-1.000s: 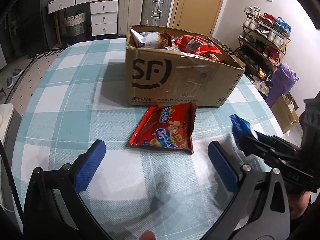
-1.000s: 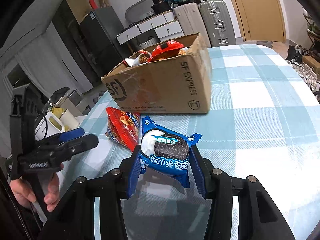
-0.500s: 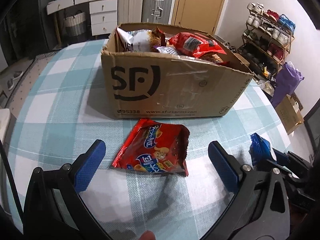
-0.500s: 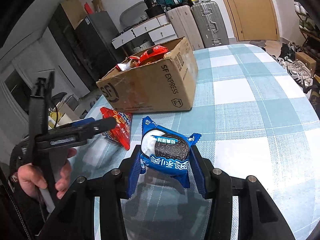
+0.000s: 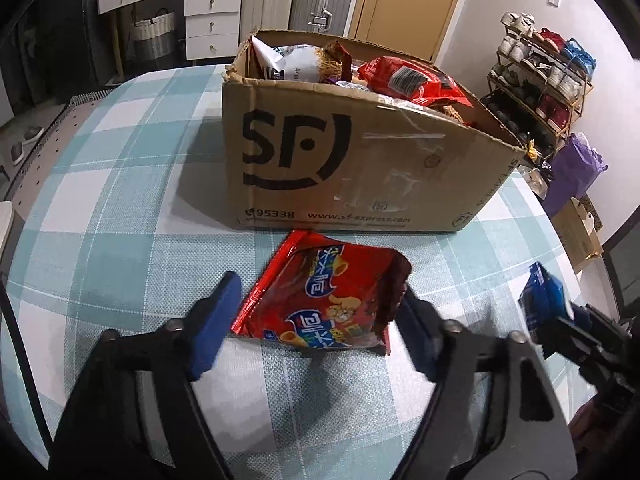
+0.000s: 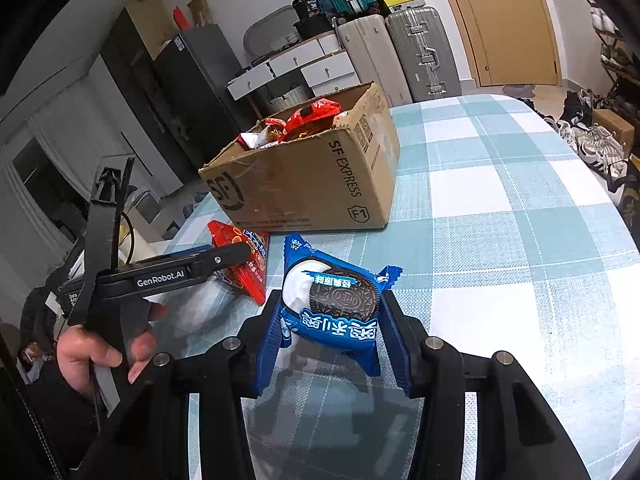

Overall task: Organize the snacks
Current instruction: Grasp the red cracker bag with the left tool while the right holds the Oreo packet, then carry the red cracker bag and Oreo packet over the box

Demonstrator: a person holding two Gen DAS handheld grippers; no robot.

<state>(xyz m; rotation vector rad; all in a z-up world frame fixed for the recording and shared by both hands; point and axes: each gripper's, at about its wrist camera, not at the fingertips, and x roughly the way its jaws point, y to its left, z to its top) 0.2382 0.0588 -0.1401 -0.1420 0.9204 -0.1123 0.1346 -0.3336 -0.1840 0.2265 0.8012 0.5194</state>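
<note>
A red snack bag (image 5: 324,300) lies on the checked tablecloth just in front of the SF cardboard box (image 5: 352,164). My left gripper (image 5: 316,332) is open, its blue pads on either side of the bag's near end, right pad close to the bag's edge. The box holds several snack packs (image 5: 404,78). My right gripper (image 6: 334,340) is shut on a blue Oreo pack (image 6: 332,304), held above the table. In the right wrist view the box (image 6: 312,184) stands ahead to the left, with the red bag (image 6: 244,256) and the left gripper (image 6: 224,254) beside it.
The tablecloth (image 6: 520,220) stretches to the right of the box. Suitcases (image 6: 424,52) and white drawers (image 5: 208,20) stand beyond the table. A shoe rack (image 5: 544,80) is at the right, with a purple bag (image 5: 576,172) below it.
My left gripper has moved forward and down, so its pads now flank the red bag, and its jaws have narrowed. My right gripper has kept its hold on the Oreo pack and shifted slightly.
</note>
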